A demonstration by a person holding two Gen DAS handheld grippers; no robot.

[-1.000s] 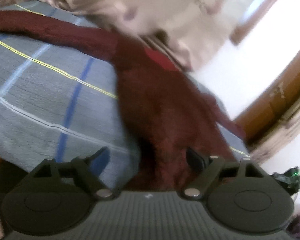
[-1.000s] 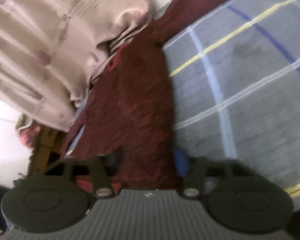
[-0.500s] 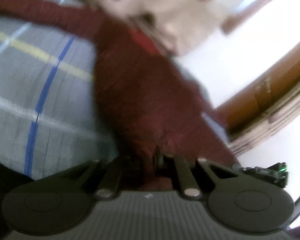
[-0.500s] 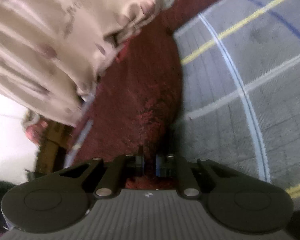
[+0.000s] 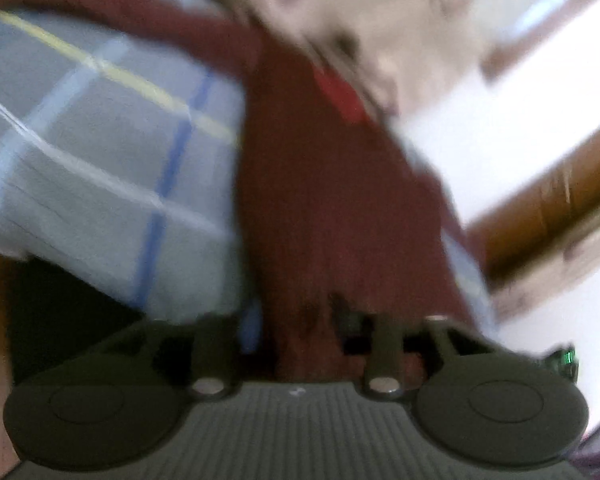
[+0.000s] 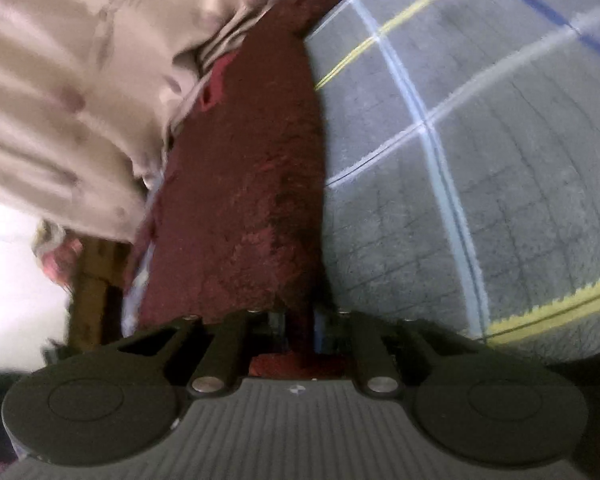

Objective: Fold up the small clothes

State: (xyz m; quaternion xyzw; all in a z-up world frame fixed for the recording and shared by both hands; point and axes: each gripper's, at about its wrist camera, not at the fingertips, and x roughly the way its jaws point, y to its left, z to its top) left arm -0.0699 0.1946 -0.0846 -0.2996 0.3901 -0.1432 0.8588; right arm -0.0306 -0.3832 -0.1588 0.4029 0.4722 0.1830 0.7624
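Grey checked bedcover [image 6: 480, 168] with a dark red garment [image 6: 252, 184] stretched across it, both grippers at its near hem.

Blue, white and yellow lines cross the cover, which fills the right of the right wrist view and the left of the left wrist view [image 5: 100, 168]. The garment [image 5: 332, 208] runs from bottom centre toward the top of each frame, a sleeve trailing to the upper left in the left view. Beige satin cloth [image 6: 68, 80] lies bunched over its far end, at upper left in the right view. The right gripper [image 6: 298, 326] is closed tight, pinching the hem's edge. The left gripper [image 5: 300, 320] is blurred; its fingers sit narrowly apart with red fabric between them, apparently clamped.
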